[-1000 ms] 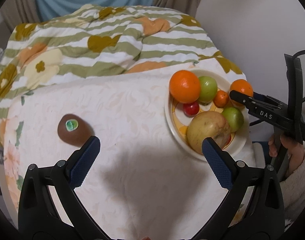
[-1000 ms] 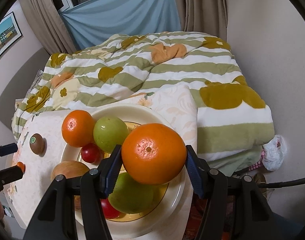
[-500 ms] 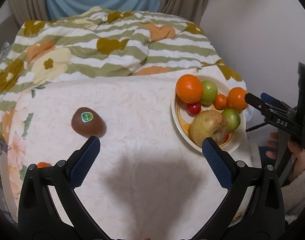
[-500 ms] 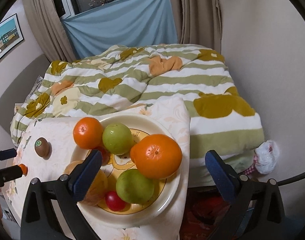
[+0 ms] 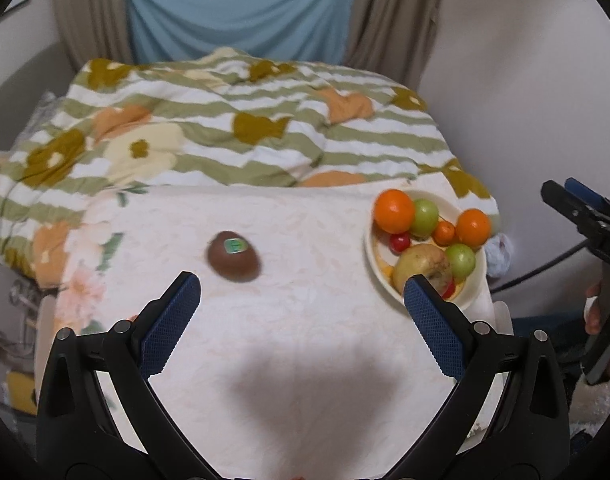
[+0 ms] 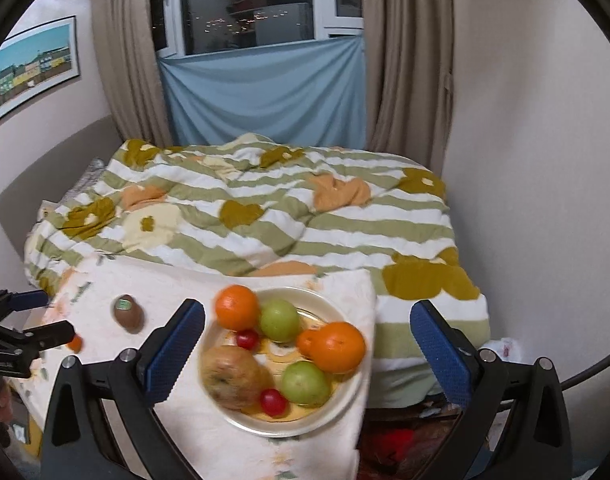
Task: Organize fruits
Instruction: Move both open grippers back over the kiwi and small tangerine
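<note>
A brown kiwi [image 5: 233, 256] with a green sticker lies alone on the white floral tablecloth [image 5: 305, 340]; it also shows in the right wrist view [image 6: 127, 313]. A cream plate [image 6: 337, 408] holds two oranges [image 6: 339, 346], green fruits [image 6: 305, 378], a yellowish apple [image 6: 231, 376], a small mandarin and red cherry tomatoes. The plate also shows in the left wrist view [image 5: 475, 292]. My left gripper [image 5: 301, 304] is open and empty, just short of the kiwi. My right gripper [image 6: 307, 332] is open and empty, raised above the plate.
A small orange fruit [image 6: 75, 343] lies at the table's left edge near my left gripper. A bed with a striped floral quilt [image 6: 245, 208] stands behind the table. A wall is at the right. The table edge runs beside the plate.
My right gripper let go of the orange, which now rests on the plate, and pulled back and up. My left gripper drew back, with the kiwi now nearer its centre.
</note>
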`<state>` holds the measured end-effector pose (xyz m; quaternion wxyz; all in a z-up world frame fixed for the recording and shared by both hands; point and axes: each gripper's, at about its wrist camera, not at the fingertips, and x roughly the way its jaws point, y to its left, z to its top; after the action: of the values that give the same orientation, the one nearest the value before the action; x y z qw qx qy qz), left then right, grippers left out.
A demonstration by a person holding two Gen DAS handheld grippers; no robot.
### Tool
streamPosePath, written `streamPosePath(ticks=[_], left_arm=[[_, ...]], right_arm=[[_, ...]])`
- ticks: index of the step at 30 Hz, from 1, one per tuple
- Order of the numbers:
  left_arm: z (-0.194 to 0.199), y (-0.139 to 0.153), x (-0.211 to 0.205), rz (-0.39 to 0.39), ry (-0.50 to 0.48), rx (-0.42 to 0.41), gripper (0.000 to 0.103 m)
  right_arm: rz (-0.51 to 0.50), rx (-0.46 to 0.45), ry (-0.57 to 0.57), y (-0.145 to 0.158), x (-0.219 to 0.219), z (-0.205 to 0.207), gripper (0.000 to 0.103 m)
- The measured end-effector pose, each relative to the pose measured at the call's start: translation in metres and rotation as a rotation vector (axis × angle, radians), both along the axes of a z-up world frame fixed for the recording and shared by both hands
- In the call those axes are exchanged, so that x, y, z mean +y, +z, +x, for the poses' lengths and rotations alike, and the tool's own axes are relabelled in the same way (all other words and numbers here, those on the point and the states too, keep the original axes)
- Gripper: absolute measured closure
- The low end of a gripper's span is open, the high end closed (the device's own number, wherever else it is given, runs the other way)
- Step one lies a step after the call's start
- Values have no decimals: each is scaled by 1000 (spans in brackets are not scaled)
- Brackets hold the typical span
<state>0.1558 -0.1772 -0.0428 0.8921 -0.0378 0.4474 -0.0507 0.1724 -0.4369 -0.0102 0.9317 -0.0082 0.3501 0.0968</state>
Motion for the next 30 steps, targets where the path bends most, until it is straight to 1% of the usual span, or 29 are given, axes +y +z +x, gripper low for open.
streamPosePath(ticks=[3,7,9,13,17,21,27,30], left_arm=[[-20,11,20,30,74,-23,0],[-40,16,48,38,156,-33,0],[-47,17,61,46,190,-30,0],[-58,16,93,69,267,-27,0],[-61,5,126,60,327,1,0],[-55,-15,159,20,371,58,0],[-39,-46,185,-5,365,120,0],[-32,-64,192,-13,334,149,0]], right_arm=[[37,-7,58,9,16,-3,1],[39,-12,133,14,46,-4,1],[46,-6,172,14,62,-3,1],[58,33,253,6,96,3,1],[23,64,311,-5,135,13,1],[-7,99,350,-16,168,26,1],[-33,166,358,-41,208,49,1],[-75,184,346,-56,224,59,1]])
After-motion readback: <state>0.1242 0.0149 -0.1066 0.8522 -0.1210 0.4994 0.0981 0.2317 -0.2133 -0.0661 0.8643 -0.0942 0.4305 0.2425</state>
